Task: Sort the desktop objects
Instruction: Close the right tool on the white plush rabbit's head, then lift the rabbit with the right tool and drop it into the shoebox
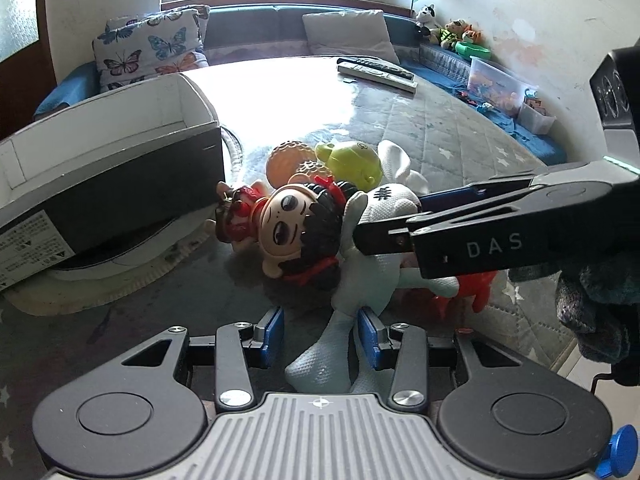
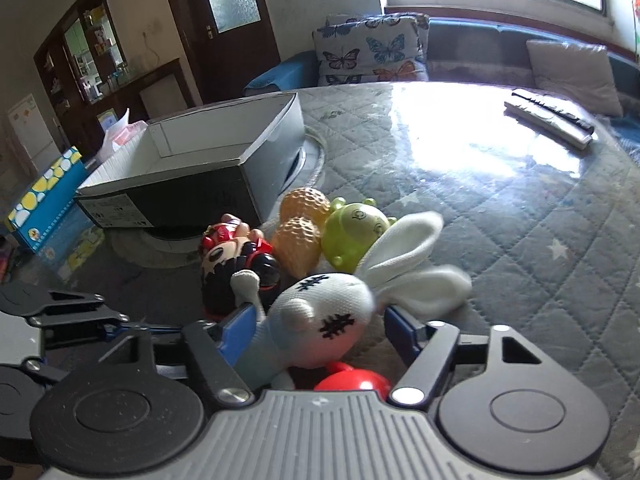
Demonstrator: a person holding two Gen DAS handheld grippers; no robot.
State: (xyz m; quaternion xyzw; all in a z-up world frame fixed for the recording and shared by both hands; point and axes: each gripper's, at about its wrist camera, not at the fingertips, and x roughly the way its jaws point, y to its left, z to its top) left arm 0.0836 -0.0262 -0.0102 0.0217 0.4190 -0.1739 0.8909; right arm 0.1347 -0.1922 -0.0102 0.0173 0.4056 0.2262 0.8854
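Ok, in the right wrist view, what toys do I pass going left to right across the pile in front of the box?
Black-haired doll → orange bumpy balls → green frog toy → white rabbit ears.

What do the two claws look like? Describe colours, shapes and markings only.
Both are alike. The left claw has blue pads on black linkage arms, two round black discs and a ribbed grey base with a small crosshair mark. The right claw matches it; seen from the left camera, its black finger reads "DAS" in white. A dark knit sleeve follows it.
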